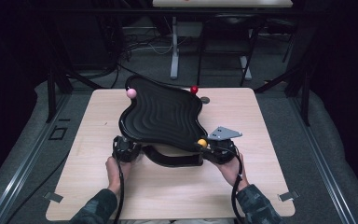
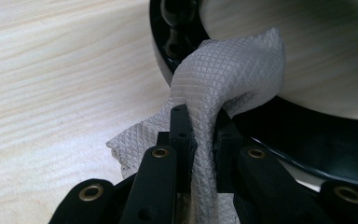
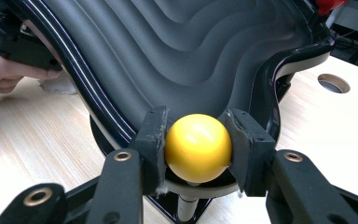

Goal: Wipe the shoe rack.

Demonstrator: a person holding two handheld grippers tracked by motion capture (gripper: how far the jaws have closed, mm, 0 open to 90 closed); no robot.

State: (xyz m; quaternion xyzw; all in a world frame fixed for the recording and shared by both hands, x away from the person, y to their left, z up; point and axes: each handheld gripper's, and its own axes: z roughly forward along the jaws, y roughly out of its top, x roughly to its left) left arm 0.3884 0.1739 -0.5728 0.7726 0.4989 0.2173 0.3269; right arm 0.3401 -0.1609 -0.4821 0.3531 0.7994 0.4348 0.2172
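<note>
Dim lab, light wood table (image 1: 261, 140), cable clutter and another table's legs beyond its far edge.

Right gripper (image 3: 198, 148): jaws clamped on the yellow ball (image 3: 198, 147), one pad each side, firm contact. The ball sits on a short post at the near right corner of the black wavy tray (image 3: 177, 60); the tray's ridged surface rises straight ahead of the jaws. Further out, a red ball (image 3: 328, 4) at the far corner, and a round hole (image 3: 333, 82) in the tabletop to the right of the tray.

Left gripper (image 2: 200, 140): jaws narrow, pinching a fold of grey textured cloth (image 2: 228, 79). The cloth bunches up ahead of the jaws against the tray's glossy black base (image 2: 307, 144); the rest trails on the table beside the jaws.

From the high view: left gripper (image 1: 126, 148) at the tray's near left corner, right gripper (image 1: 216, 148) at the near right, tray (image 1: 161, 114) between and ahead of them, pink ball (image 1: 131, 93) at the far left corner.

Judgement: looks like a wipe-down job, right gripper steadying the tray by its ball, left one holding the cloth. Cloth is at the base edge, not on the ridged top, so the bulk of the wiping looks undone. Can't tell if any area is already clean.
</note>
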